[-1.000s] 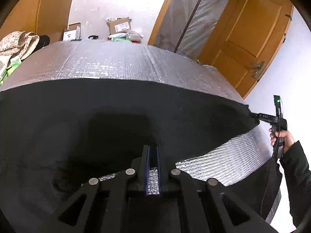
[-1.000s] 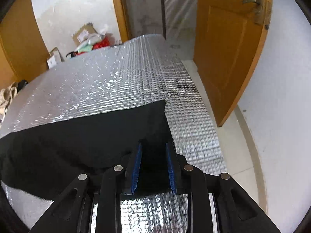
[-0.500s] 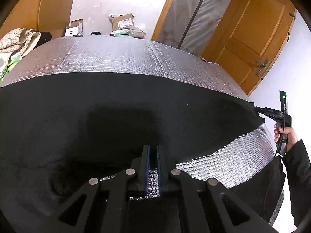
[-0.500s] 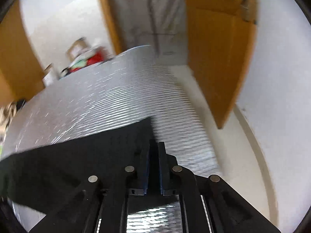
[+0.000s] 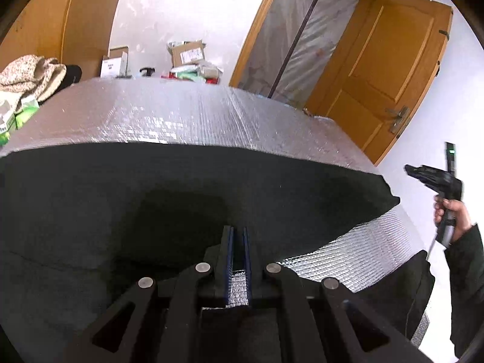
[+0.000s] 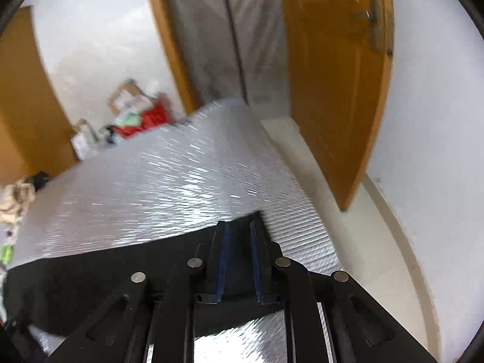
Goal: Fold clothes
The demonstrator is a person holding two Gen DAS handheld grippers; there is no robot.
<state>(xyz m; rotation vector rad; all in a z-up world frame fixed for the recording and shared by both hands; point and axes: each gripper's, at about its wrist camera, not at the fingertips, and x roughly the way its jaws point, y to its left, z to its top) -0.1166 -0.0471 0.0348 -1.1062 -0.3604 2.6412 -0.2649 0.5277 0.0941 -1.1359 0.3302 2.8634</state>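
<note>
- The right gripper (image 6: 239,260), clamped on the black garment's (image 5: 151,205) corner half a second before, stood with fingers parted and lifted just clear of the cloth; I judged that corner released.
- The left gripper (image 5: 238,257) had its fingers nearly together, with only foil showing in the gap; cloth hung just beneath it.
- One garment lay spread across the silver foil table (image 5: 181,115); two grippers; one hand (image 5: 453,214).

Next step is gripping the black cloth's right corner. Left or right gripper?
Right. The right gripper has open jaws just beside that corner of the black cloth; the left gripper sits mid-edge, jaws nearly shut.
</note>
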